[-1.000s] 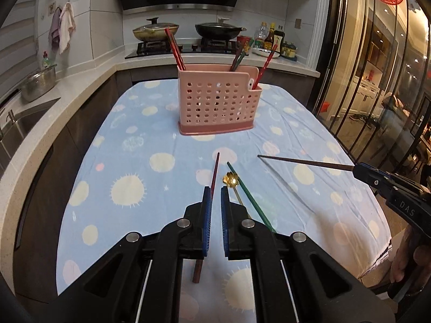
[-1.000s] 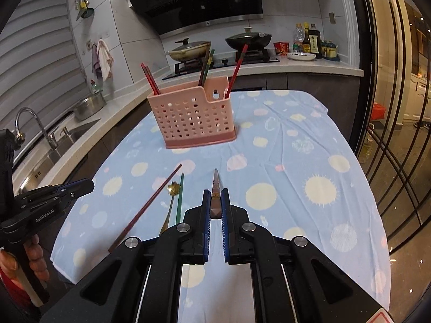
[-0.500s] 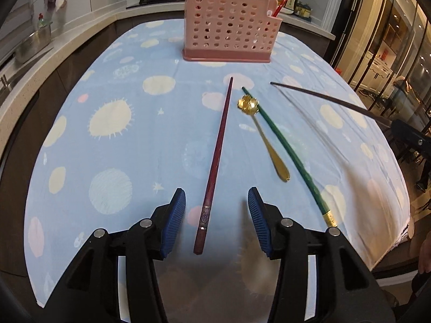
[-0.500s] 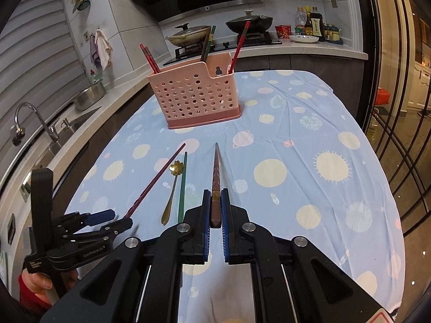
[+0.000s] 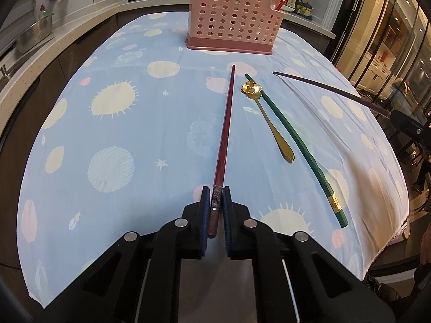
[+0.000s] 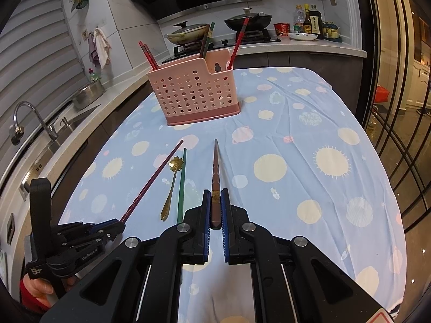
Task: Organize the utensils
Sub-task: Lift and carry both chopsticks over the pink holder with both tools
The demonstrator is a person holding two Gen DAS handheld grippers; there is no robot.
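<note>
Pick-up step: left tool (image 5: 216, 202) just clenched on the red chopstick (image 5: 225, 129) lying on the tabletop (image 5: 113, 123), right tool (image 6: 215, 204) gripping a brown chopstick (image 6: 215, 167); next, lifting both into the pink holder (image 6: 194, 94).

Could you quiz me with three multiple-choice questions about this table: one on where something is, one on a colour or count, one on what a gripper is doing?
1. Where does the gold spoon lie?
A. In the pink basket
B. Between the red chopstick and the green chopstick
C. On the stove

2. How many utensils lie loose, ungripped, on the cloth?
A. Two
B. Four
C. None

3. The left gripper is:
A. Wide open
B. Shut on the red chopstick
C. Holding the spoon

Key: B, spoon sits between them; A, spoon and green chopstick; B, pads clamp its end.
</note>
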